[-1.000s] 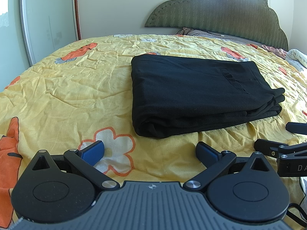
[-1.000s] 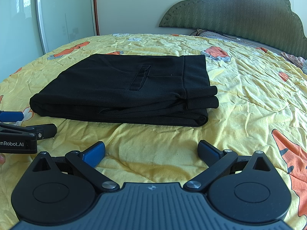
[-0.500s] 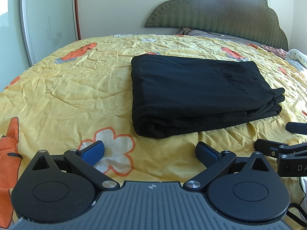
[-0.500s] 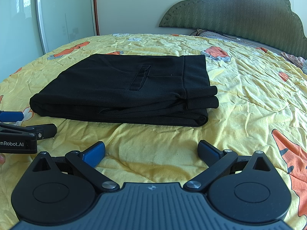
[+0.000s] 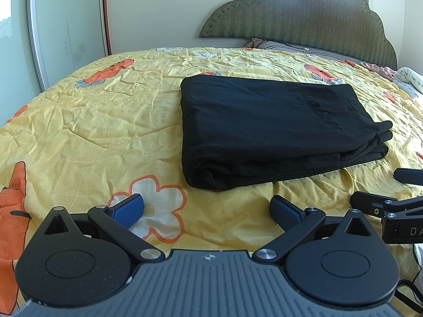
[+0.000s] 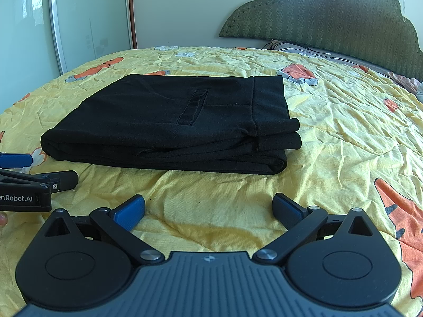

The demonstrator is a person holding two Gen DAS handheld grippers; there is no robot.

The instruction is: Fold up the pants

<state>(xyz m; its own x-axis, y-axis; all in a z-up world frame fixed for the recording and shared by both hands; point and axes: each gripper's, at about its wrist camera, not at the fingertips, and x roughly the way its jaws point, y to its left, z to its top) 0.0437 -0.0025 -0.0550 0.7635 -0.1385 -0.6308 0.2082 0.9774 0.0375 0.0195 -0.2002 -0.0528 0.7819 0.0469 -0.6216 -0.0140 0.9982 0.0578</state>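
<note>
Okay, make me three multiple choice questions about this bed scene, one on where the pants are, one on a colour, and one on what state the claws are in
1. Where do the pants lie?
A. On the bedspread, beyond both claws
B. On the floor
C. Draped over the headboard

2. What colour are the pants?
A. Blue
B. Black
C. Orange

3. How do the left claw and right claw stand?
A. Both shut on the pants
B. One open, one shut
C. Both open, holding nothing

Answers: 1 A, the folded stack rests on the yellow cloth ahead of the pads. 2 B, the fabric is black throughout. 3 C, each pair of blue pads stands wide apart over bare bedspread.
</note>
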